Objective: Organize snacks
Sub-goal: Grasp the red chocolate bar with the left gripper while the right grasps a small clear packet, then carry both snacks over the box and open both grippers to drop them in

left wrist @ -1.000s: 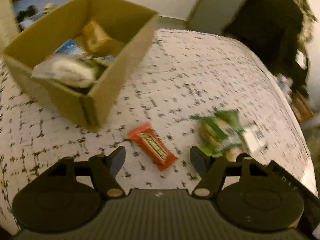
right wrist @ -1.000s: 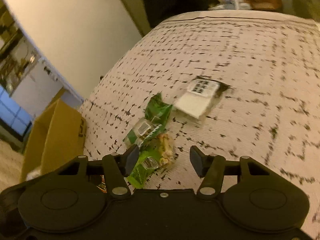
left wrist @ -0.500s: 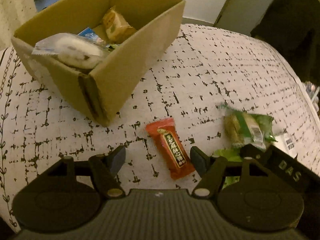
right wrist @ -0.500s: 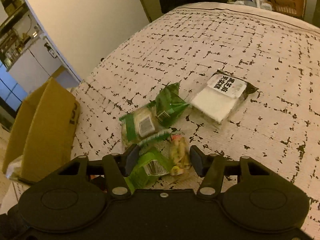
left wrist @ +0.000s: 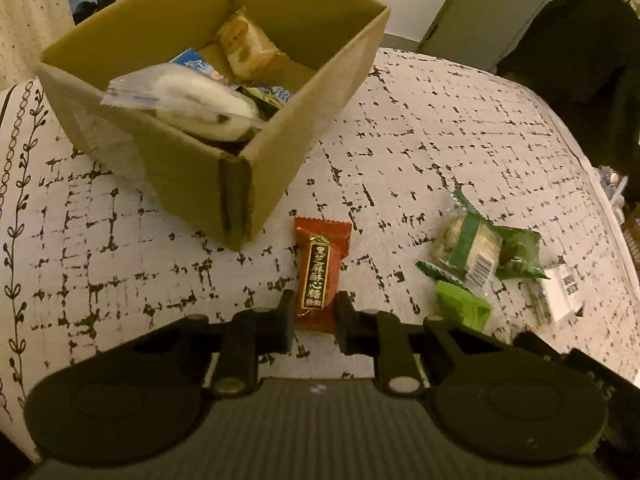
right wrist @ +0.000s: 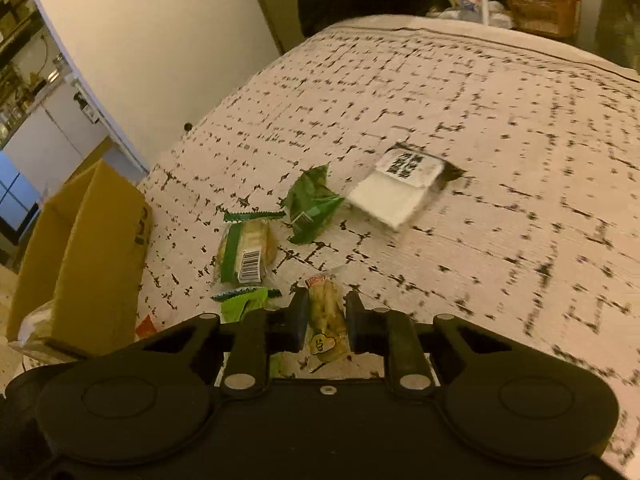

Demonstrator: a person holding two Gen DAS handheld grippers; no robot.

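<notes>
Left gripper (left wrist: 314, 320): jaws closed on the near end of the red candy (left wrist: 320, 272), one pad against each long edge of the wrapper.
Red candy: lies lengthwise on the cloth (left wrist: 440, 128), pointing toward 12 o'clock; its far end sits just at 5 o'clock of the box's near corner (not touching it).
Box (left wrist: 192, 168): open cardboard, at 11 o'clock from the left gripper; it holds a white bun (left wrist: 192, 102), a tan packet (left wrist: 248, 46) and blue wrappers beneath them.
Right gripper (right wrist: 325, 322): jaws closing, with the clear nut pack (right wrist: 325, 320) between them and the pads against its sides.
Nut pack: rests on the cloth, long axis toward 12 o'clock, its near end under the gripper body.
Barcode cake (right wrist: 246, 250): green-striped wrapper, at 11 o'clock from the right gripper, near but apart from it.
Lime packet (right wrist: 244, 304): at 9 o'clock of the right gripper, just beside its left finger.
Dark green packet (right wrist: 312, 206): crumpled, at 12 o'clock, beyond the barcode cake.
White pack (right wrist: 400, 192): black-printed label, at 1 o'clock, its corner just beside the dark green packet (contact unclear through blur).
Cloth: pale with a broken black grid; every loose snack lies on it.
</notes>
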